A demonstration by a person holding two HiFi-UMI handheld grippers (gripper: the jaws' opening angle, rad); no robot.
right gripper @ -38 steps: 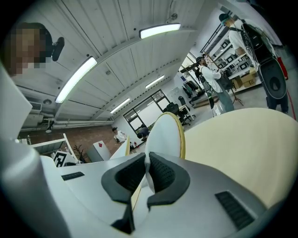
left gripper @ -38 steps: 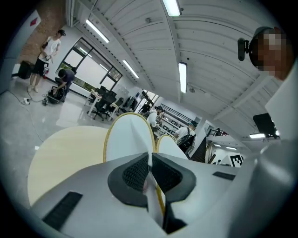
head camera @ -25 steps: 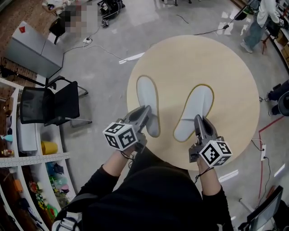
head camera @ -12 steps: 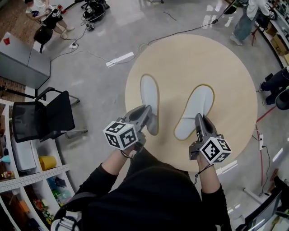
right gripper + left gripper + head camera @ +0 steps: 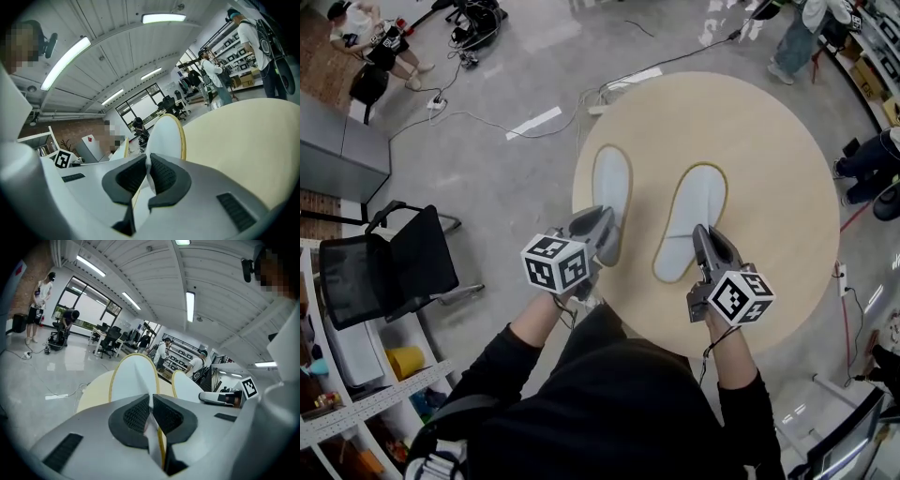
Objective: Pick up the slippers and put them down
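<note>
Since a second ago the two slippers have drawn closer together, and the right one has swung straighter, both carried by the claws. The round, pale bench (image 5: 769, 187) fills the middle of the head view. The left slipper (image 5: 612, 183), white with a yellow rim, sits over the bench's left part, toe pointing away from the person. The right slipper (image 5: 694, 211) is beside it, not touching. The left claw (image 5: 602, 227) is nearly closed, pinching the left slipper's heel edge. The right claw (image 5: 705, 242) grips the right slipper's heel the same way.
</note>
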